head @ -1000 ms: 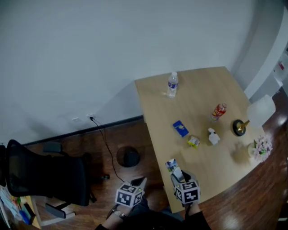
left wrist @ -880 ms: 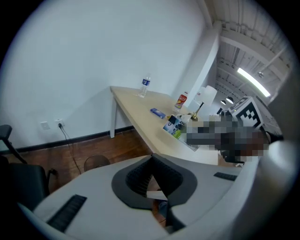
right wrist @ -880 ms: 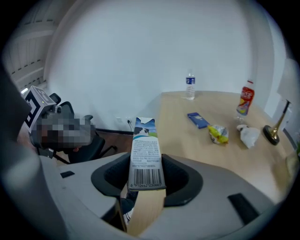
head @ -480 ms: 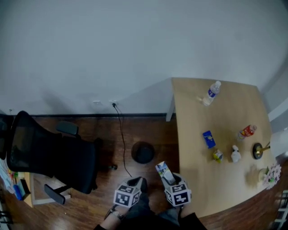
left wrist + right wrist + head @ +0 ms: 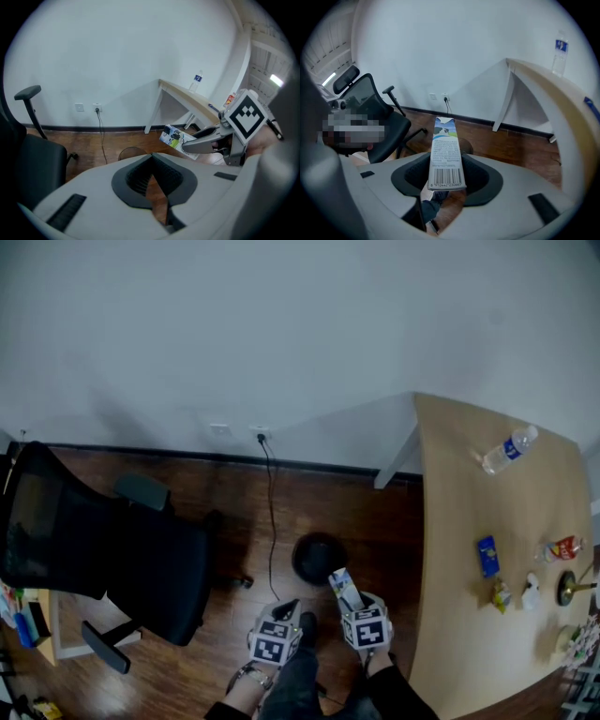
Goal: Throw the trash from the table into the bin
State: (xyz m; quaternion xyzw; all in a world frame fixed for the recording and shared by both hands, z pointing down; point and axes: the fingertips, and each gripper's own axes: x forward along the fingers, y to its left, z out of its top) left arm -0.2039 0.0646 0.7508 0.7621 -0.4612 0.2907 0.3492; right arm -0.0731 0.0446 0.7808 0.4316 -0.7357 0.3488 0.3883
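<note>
My right gripper [image 5: 351,606] is shut on a small milk carton [image 5: 343,588], which sticks up out of its jaws just short of the round dark bin [image 5: 319,557] on the wooden floor. In the right gripper view the carton [image 5: 446,150] shows its barcode face, and the bin [image 5: 467,148] peeks out behind it. My left gripper [image 5: 289,611] hangs beside it, shut and holding nothing. The left gripper view shows the carton [image 5: 177,139] to the right, above the bin [image 5: 131,152]. On the table [image 5: 459,521] lie a blue packet [image 5: 487,556], a yellow scrap [image 5: 502,594] and a white crumpled piece [image 5: 531,592].
A water bottle [image 5: 506,451], a red can [image 5: 561,547] and a brass object [image 5: 568,587] are also on the table. A black office chair [image 5: 103,549] stands on the left. A cable [image 5: 272,512] runs from the wall socket past the bin. The person's legs are below the grippers.
Both grippers left the table edge and moved left and down over the floor toward the bin, the right one carrying the carton. The head view swung from the table to the floor.
</note>
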